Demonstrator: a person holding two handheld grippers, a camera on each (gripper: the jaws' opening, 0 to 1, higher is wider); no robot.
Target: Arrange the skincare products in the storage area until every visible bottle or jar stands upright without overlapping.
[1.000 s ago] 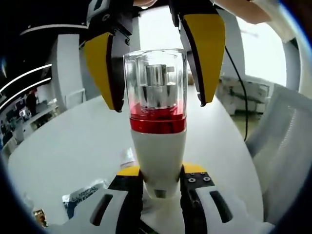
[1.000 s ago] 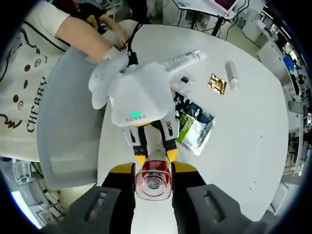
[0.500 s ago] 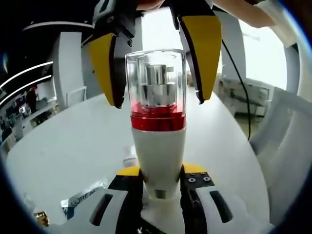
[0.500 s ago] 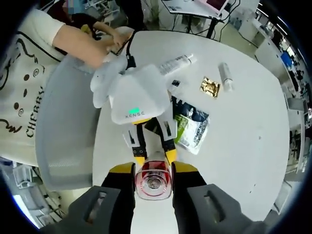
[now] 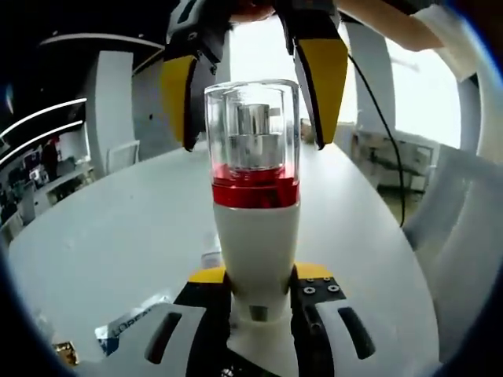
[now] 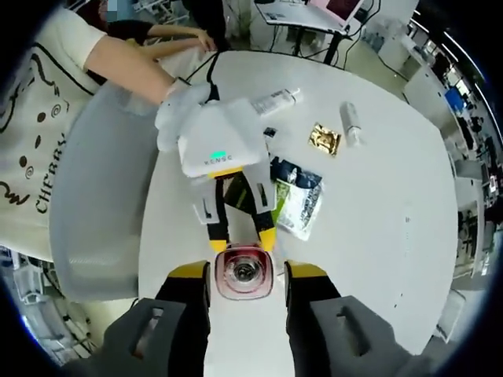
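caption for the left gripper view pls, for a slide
Left gripper holds a white pump bottle upright by its base, right gripper open around its clear cap.

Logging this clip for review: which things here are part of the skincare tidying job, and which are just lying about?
Part of the job:
pump bottle, clamped at its base by the left gripper
right gripper, open around its clear cap
two tubes lying flat

Lying about:
sachet packets
gold foil packet
grey chair

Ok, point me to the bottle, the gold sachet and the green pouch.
bottle (image 5: 256, 236): left gripper view, white body.
gold sachet (image 6: 323, 140): right gripper view, its middle.
green pouch (image 6: 299, 206): right gripper view, its middle.
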